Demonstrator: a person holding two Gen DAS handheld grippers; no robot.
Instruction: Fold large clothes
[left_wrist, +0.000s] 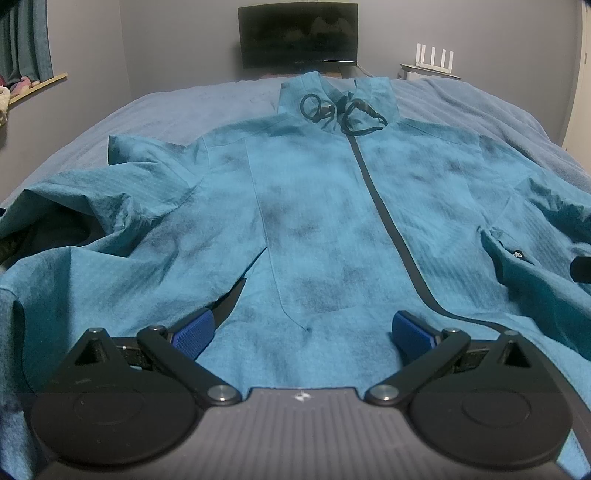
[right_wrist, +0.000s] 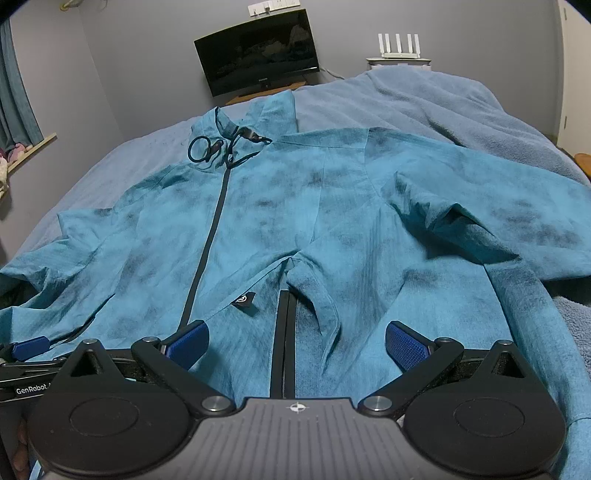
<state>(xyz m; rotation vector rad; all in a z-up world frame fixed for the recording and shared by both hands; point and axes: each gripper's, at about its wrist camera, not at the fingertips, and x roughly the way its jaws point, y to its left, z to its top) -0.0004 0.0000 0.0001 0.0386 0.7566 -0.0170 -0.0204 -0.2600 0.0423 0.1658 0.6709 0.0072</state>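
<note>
The teal jacket (left_wrist: 314, 206) lies zipped and spread, unfolded. Above its hem, left gripper (left_wrist: 302, 332) and right gripper (right_wrist: 295, 341) hover wide apart, empty. Next, I judge: pinch a sleeve and fold inward.

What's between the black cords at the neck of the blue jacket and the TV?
In both views, the jacket's upright collar stands right behind the cords; past it a strip of bedcover, then the TV.

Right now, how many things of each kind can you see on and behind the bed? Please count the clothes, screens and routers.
Jackets: 1, a teal zip jacket lying flat on the blue bed cover.
Monitors: 1, a dark monitor behind the bed.
Routers: 1, a white router with four antennas.
Total: 3
</note>
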